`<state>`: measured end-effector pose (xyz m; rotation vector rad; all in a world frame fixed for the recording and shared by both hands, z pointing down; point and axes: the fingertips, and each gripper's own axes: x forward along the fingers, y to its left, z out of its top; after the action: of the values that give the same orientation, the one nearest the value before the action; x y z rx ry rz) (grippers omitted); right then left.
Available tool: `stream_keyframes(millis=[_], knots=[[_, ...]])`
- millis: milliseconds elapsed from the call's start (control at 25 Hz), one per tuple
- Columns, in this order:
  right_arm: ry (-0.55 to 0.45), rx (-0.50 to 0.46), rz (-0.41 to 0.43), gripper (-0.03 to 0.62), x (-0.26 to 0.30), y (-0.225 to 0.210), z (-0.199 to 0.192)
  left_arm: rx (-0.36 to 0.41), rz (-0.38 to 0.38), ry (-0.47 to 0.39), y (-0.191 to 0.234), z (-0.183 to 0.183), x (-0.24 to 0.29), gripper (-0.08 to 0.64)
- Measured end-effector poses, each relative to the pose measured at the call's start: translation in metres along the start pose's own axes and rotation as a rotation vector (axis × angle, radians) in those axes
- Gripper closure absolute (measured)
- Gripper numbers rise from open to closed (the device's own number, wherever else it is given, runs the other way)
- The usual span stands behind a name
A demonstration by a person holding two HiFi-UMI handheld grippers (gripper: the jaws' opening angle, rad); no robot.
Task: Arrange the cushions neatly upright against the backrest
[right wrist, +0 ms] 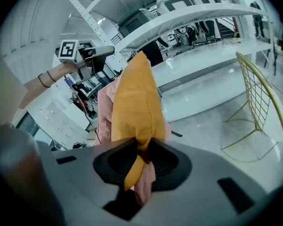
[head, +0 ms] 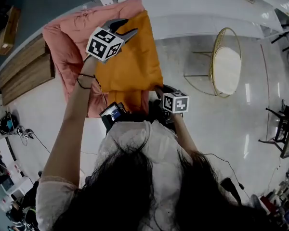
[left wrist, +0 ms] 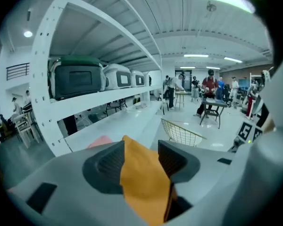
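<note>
The orange cushion [head: 130,64] fills the upper middle of the head view, leaning on a pink padded chair [head: 62,47] that shows past its left and top edges. The right gripper [right wrist: 141,149], at the cushion's lower right corner, is clamped on a pinch of orange fabric, probably to anchor the bottom while the top is handled. The left gripper [head: 124,29] reaches to the cushion's top edge. Its jaws stand apart with orange fabric between them, not yet squeezed, so this looks like a grip being set up at the top. Holding opposite ends would let the person stand the cushion upright against the backrest.
</note>
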<state>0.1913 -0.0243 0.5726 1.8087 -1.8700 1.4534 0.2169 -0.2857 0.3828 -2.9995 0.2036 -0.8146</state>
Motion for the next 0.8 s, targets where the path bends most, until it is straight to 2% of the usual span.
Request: stream_keyframes(millis=[120,320,520,640,720,800], knots=[[-0.031,0.022,-0.029,0.500,0.004,0.006,0.001,0.034,-0.041,0.070,0.026,-0.001,0.028,0.333],[-0.070,0.062,-0.064,0.503,0.004,0.006,0.000,-0.043,-0.133,0.175,0.041,-0.009,0.075,0.264],[-0.085,0.076,-0.094,0.505,0.002,-0.002,0.001,-0.160,-0.103,0.278,0.046,-0.044,0.111,0.261],[-0.084,0.078,-0.104,0.506,0.000,-0.008,0.001,-0.288,-0.084,0.249,0.044,-0.053,0.117,0.264],[-0.084,0.086,-0.102,0.508,-0.003,-0.010,0.000,-0.303,-0.077,0.232,0.040,-0.055,0.117,0.287],[-0.090,0.100,-0.094,0.512,-0.006,-0.010,0.000,-0.268,-0.069,0.247,0.037,-0.057,0.113,0.339]])
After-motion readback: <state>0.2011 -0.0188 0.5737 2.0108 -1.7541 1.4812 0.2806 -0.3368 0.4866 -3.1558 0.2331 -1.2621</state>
